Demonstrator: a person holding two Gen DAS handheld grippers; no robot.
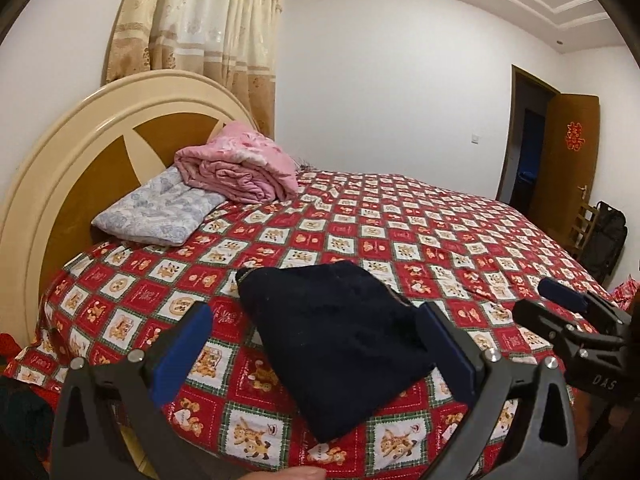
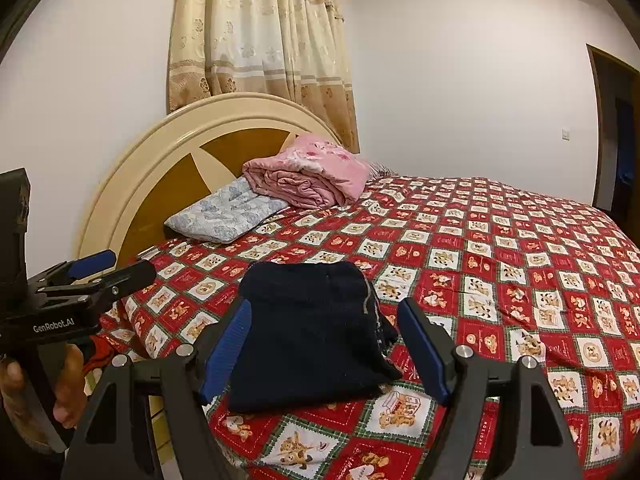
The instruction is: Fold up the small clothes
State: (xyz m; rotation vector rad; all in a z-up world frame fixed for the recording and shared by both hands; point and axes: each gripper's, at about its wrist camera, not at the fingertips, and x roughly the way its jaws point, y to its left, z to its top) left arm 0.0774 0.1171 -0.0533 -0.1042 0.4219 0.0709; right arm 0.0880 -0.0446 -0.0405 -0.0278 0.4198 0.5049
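Note:
A small dark navy garment (image 1: 340, 344) lies folded into a compact rectangle on the red patterned bedspread (image 1: 440, 240) near the bed's front edge; it also shows in the right wrist view (image 2: 312, 332). My left gripper (image 1: 316, 340) is open and empty, held above the near edge of the garment, fingers apart on either side of it. My right gripper (image 2: 324, 344) is open and empty, likewise hovering over the garment. Each gripper appears in the other's view, the right one (image 1: 560, 300) and the left one (image 2: 116, 266).
A folded pink quilt (image 1: 240, 168) and a pale blue-grey pillow (image 1: 160, 212) lie by the round cream headboard (image 1: 80, 152). A curtain hangs behind. An open wooden door (image 1: 568, 152) and a black bag (image 1: 608, 240) stand at the far right.

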